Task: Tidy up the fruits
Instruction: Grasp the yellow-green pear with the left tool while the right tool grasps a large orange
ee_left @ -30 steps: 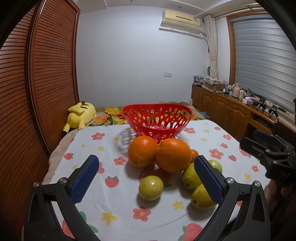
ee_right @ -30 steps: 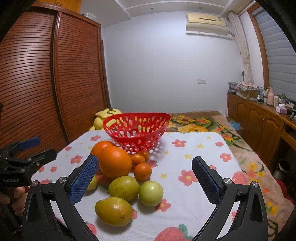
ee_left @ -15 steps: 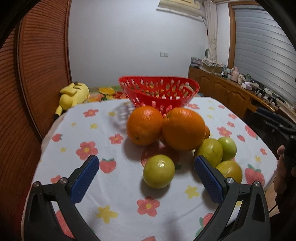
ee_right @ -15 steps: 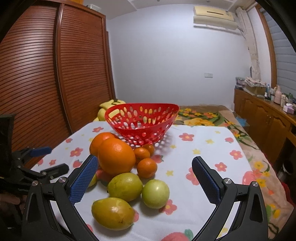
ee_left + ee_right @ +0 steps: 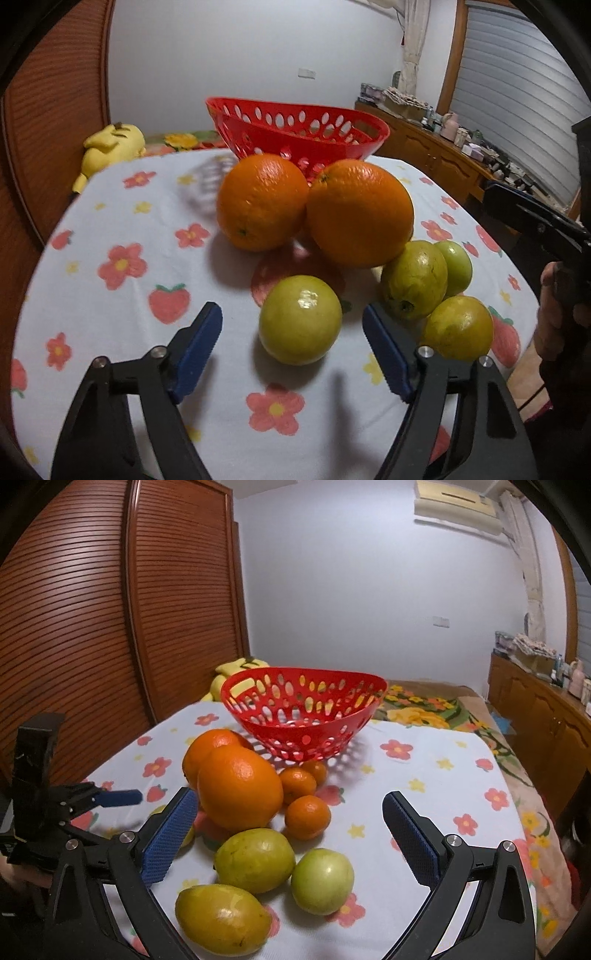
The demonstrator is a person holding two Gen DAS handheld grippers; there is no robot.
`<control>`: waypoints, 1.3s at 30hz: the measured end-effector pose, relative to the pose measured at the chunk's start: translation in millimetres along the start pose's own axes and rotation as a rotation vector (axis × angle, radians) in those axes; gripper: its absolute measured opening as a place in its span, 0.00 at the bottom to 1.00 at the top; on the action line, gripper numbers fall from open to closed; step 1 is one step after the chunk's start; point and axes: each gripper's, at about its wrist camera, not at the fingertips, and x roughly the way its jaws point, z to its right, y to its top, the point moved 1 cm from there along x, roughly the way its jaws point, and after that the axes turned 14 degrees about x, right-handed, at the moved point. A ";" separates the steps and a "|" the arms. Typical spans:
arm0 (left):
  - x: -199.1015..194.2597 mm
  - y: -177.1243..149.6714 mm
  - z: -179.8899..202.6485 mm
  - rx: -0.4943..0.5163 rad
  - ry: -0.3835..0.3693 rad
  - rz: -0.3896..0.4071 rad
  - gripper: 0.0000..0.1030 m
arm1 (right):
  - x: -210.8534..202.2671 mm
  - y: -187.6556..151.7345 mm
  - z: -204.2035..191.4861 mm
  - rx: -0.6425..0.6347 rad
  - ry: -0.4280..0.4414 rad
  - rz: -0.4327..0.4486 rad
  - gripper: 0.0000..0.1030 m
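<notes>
On the flowered table (image 5: 122, 229), from the left: two big oranges (image 5: 262, 201) touch side by side in front of the red perforated basket (image 5: 295, 127), which holds nothing that shows. Nearer the camera, a round green fruit (image 5: 300, 319) lies alone, with a cluster of green-yellow fruits (image 5: 413, 278) just to its right.

The left tongs (image 5: 291, 343) sit low and level over the table, pads wide apart, and the lone green fruit lies between them but a little ahead of the tips. It looks like the chosen pick. To take it well, the tongs should slide forward until the pads sit at the fruit's widest part, then close gently: the skin is smooth and round, so a grip near its front edge would likely squirt it toward the oranges. The right pad (image 5: 384, 350) passes near the cluster, so it should stay centred.

In the right wrist view, the right tongs (image 5: 288, 834) hover higher, tilted slightly down, spread wide and holding nothing, above a yellow-green fruit (image 5: 255, 860), a green one (image 5: 322, 880) and three small mandarins (image 5: 307, 816). The basket stands well beyond both.
</notes>
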 end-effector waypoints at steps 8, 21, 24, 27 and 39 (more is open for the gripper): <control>13.4 -2.1 -5.9 -0.030 -0.057 -0.038 0.51 | 24.2 0.5 -1.4 -0.011 0.043 -0.091 0.91; -3.1 0.3 -18.6 -0.053 -0.041 0.010 0.48 | 65.9 6.6 -19.3 -0.086 0.120 -0.234 0.89; -8.4 3.0 -22.1 -0.051 -0.030 0.027 0.48 | 73.4 10.3 -23.6 -0.103 0.127 -0.255 0.89; -13.7 5.7 -25.5 -0.057 -0.025 0.043 0.48 | 80.9 13.1 -28.0 -0.122 0.139 -0.273 0.89; -25.6 11.8 -33.9 -0.068 -0.004 0.076 0.48 | 101.0 7.5 -44.4 -0.205 0.123 -0.339 0.85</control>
